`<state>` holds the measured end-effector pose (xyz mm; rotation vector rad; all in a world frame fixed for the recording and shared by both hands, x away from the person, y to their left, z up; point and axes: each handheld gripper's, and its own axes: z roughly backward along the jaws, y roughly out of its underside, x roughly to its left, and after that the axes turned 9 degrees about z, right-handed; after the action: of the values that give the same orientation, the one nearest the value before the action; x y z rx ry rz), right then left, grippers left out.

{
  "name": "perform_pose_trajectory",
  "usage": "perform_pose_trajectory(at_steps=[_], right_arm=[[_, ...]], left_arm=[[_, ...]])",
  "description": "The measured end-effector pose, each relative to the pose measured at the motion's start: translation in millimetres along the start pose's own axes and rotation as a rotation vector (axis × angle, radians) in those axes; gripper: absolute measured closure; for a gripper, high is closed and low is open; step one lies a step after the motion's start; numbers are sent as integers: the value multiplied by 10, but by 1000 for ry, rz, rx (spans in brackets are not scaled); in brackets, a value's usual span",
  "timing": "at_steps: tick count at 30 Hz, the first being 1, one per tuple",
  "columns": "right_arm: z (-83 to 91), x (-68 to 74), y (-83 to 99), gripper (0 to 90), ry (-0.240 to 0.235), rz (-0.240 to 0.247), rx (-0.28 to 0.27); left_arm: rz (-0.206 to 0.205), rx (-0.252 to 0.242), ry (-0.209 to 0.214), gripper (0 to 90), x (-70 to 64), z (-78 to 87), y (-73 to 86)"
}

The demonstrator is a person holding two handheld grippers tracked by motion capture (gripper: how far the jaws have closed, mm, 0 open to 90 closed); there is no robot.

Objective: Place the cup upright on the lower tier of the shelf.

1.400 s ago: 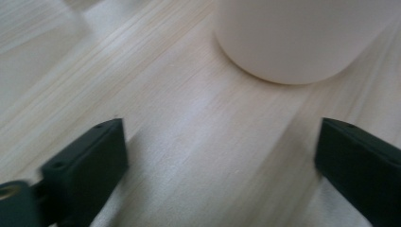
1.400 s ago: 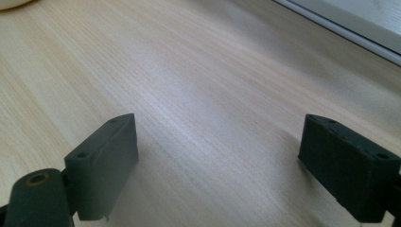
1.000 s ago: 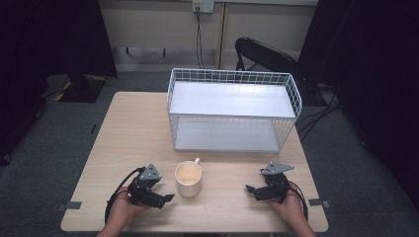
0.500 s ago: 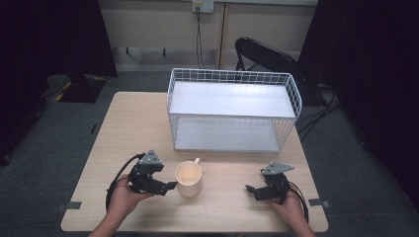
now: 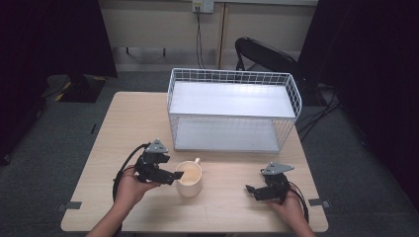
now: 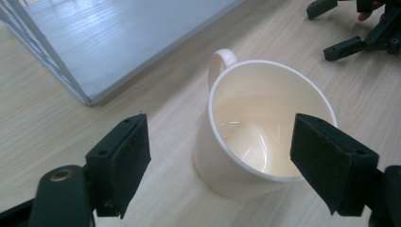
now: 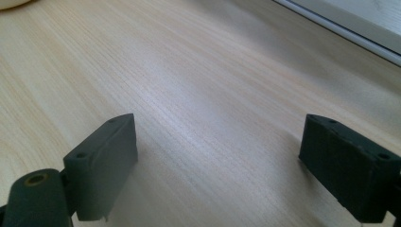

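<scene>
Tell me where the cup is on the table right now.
In the high view the cup stands upright near the table's front edge, just in front of the wire rack, with the open left gripper right beside it.

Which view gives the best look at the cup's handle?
The left gripper view: the cup is close, its handle a clear loop toward the wire rack. The high view shows the handle small; the right gripper view catches just a cream sliver, seemingly the cup.

Your light wooden table (image 5: 123,123) stands on grey carpet (image 5: 44,148); at twelve o'clock a pale wall (image 5: 158,24) carries an outlet (image 5: 203,5), a black chair (image 5: 267,57) at one o'clock
</scene>
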<state>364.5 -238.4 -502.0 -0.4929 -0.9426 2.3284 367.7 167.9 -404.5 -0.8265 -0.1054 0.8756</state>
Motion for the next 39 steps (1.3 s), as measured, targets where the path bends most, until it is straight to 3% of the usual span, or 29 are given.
perform_pose_trajectory(at_steps=[10,12,24,27,29,39], right_arm=[[10,10,9,115,8,-7,0],[11,11,9,115,8,-7,0],[10,10,9,114,8,-7,0],[10,10,9,115,8,-7,0],[10,10,9,115,8,-7,0],[12,12,10,115,9,-8,0]], left_arm=[[13,50,-32,231,35,-215,-85],[12,88,-50,248,34,-278,-92],[41,98,-47,313,81,-326,-79],[51,123,-40,344,92,-351,-83],[42,145,-59,364,86,-391,-76],[63,181,-62,453,81,-465,-92]])
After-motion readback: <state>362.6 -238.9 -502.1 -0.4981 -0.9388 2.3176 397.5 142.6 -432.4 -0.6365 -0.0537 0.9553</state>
